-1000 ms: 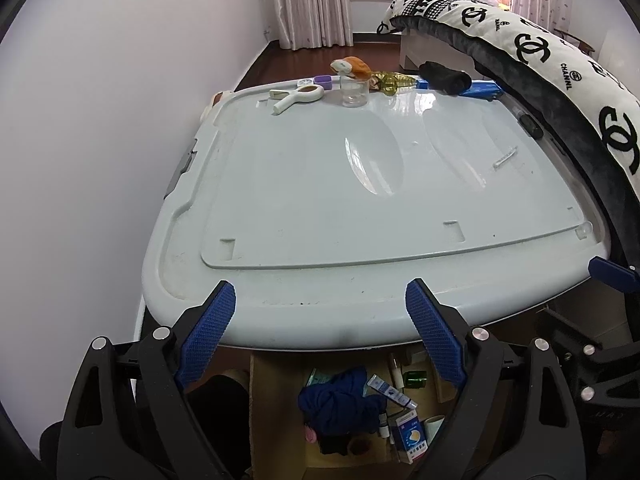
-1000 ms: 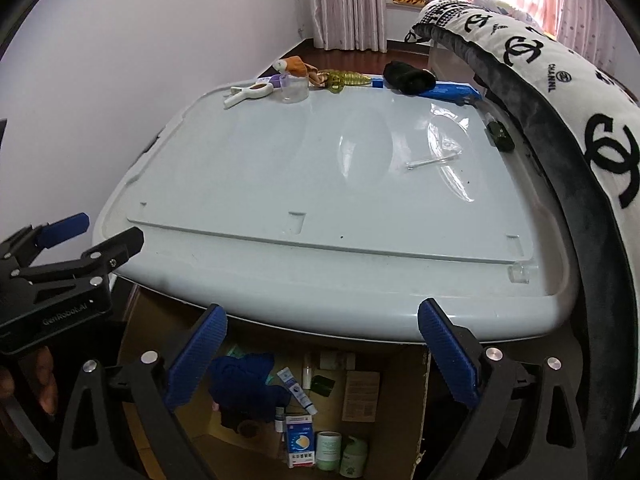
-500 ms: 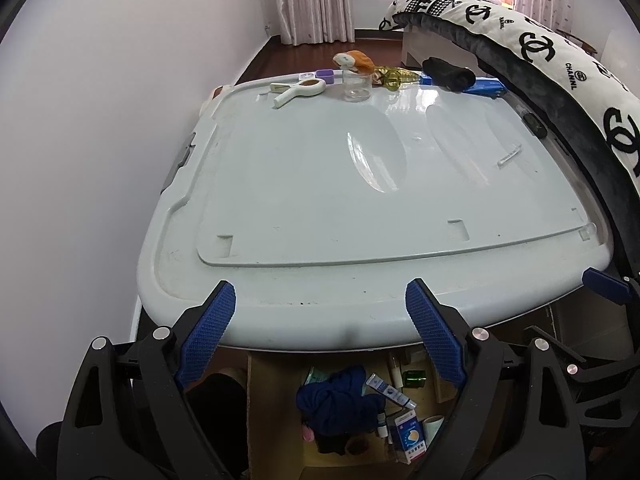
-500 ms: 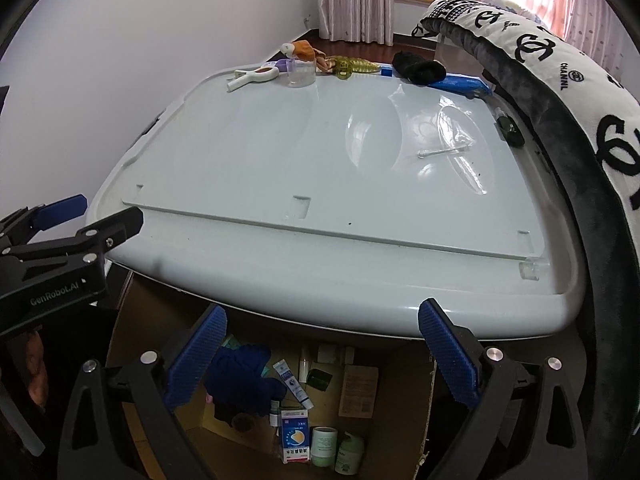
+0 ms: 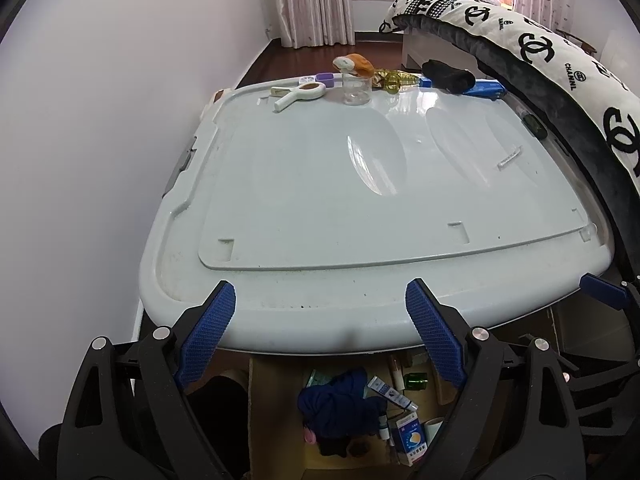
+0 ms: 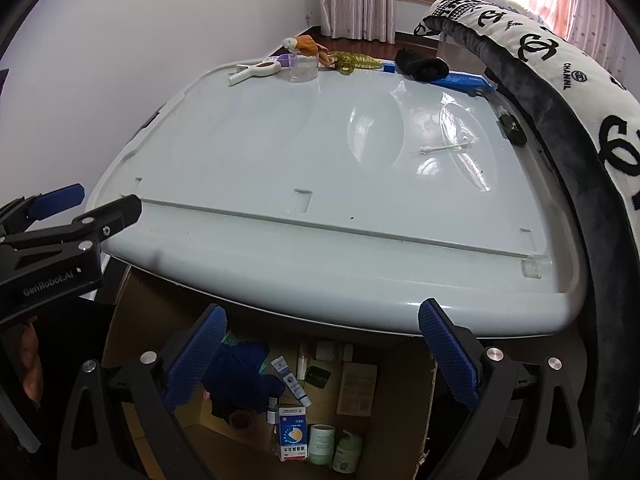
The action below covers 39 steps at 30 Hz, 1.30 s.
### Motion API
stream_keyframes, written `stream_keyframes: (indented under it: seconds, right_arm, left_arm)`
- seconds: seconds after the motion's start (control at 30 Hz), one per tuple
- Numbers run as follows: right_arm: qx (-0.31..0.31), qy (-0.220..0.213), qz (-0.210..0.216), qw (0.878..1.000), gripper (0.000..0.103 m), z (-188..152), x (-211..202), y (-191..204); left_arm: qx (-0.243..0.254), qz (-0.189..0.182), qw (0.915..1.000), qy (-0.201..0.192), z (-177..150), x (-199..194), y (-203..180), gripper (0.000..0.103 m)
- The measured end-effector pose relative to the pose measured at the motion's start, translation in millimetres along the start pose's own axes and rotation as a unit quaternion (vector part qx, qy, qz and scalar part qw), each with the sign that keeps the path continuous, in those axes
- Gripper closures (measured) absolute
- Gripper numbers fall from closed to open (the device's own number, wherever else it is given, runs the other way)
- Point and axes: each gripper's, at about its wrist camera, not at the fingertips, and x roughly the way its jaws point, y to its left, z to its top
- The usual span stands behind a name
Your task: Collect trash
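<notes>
Glossy pale-grey plastic lid [image 5: 320, 200], broad and rounded at the corners, with a raised inner panel and shallow oval dimples. Along the lid's far edge: a clear plastic cup [image 5: 355, 89], a white clip-shaped tool [image 5: 298, 94], an orange soft toy [image 5: 356, 63], a yellow-green ridged toy [image 6: 354, 62], a fuzzy black bundle [image 5: 447, 75] on a flat blue piece [image 5: 486, 90]. On the lid's right side, a thin clear stick [image 6: 444, 148] and a small dark bottle [image 6: 511, 126]. Below the lid's near edge, an open cardboard box [image 6: 360, 392] with a dark blue cloth [image 6: 240, 376], tubes, cartons and jars. Left gripper [image 5: 320, 340] at the lid's near edge, blue ribbed pads spread wide, empty. Right gripper [image 6: 320, 356] likewise wide apart and empty, over the box, well short of the stick.
</notes>
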Motion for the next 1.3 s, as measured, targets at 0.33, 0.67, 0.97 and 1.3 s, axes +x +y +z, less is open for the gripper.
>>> stream_keyframes:
  seconds: [0.33,0.67,0.97,1.3]
  right_arm:
    - [-0.017,0.001,-0.012,1.000,0.008,-2,2,4]
    - [-0.032,-0.001,-0.021,0.999,0.008,-4,2,7]
    - [-0.035,-0.002,-0.019,0.999,0.008,-4,2,10]
    - [-0.071,-0.013,-0.034,0.997,0.008,-8,-3,20]
  left_arm:
    - [-0.003,-0.004,1.0000,-0.009,2,-2,5,0.018]
    - [-0.006,-0.009,0.9997,-0.021,5,-5,9,0.018]
    - [-0.040,-0.096,0.9903,-0.092,12,-35,25,0.018]
    - [-0.009,-0.072,0.9851,-0.156,15,-54,8,0.017]
